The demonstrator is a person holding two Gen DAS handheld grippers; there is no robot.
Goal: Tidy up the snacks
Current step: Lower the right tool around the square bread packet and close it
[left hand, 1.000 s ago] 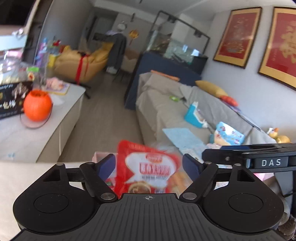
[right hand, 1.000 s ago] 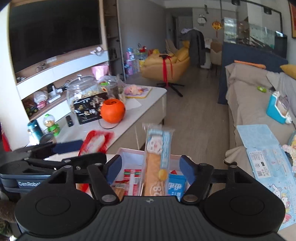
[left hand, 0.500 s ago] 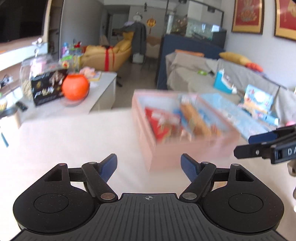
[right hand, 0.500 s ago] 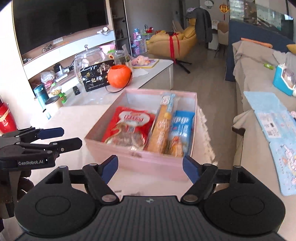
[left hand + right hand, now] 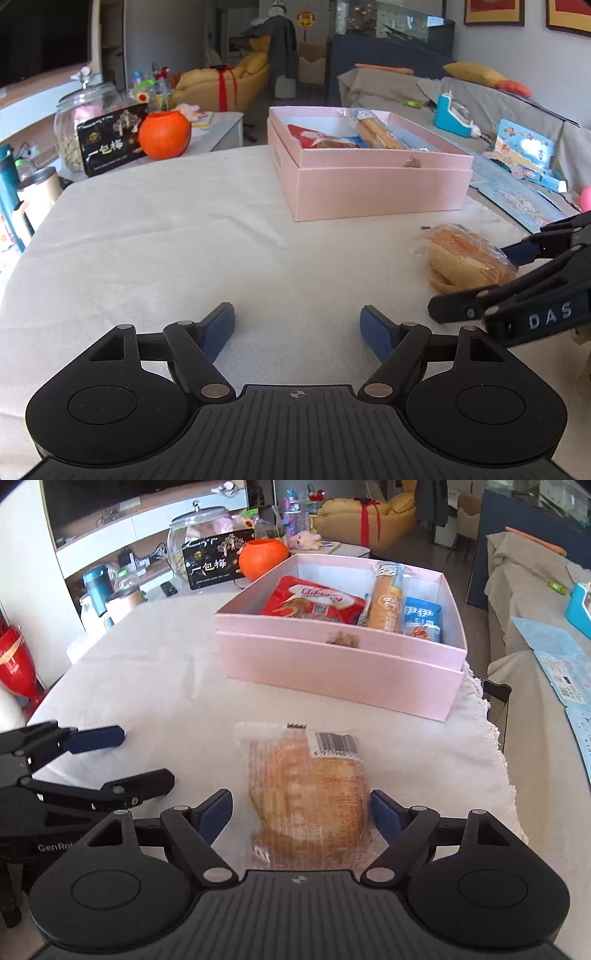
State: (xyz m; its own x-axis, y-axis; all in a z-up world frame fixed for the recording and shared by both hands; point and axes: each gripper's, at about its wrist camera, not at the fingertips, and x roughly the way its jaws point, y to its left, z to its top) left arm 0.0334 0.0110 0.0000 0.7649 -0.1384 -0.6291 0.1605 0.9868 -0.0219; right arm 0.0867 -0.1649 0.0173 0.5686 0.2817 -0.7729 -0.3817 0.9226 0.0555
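step: grasp clear-wrapped bread bun (image 5: pixel 308 794) | right gripper (image 5: pixel 301 814): jaws just opening, straddling it, unclamped | left gripper (image 5: pixel 297 328): apart, empty | tip: pinch mid-body, lift toward pink cardboard box (image 5: pixel 332 672) at 12 o'clock

four snack packs (image 5: pixel 308 797) (three boxed), one box (image 5: pixel 332 668)

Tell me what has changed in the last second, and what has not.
Both hand-held grippers let go of their packets, a red bag and a long bread stick, into the pink box and came down to the table. The right hand-held gripper has just been opening and now straddles a wrapped bread without pressing it. The left hand-held gripper is empty. The box stayed in place.
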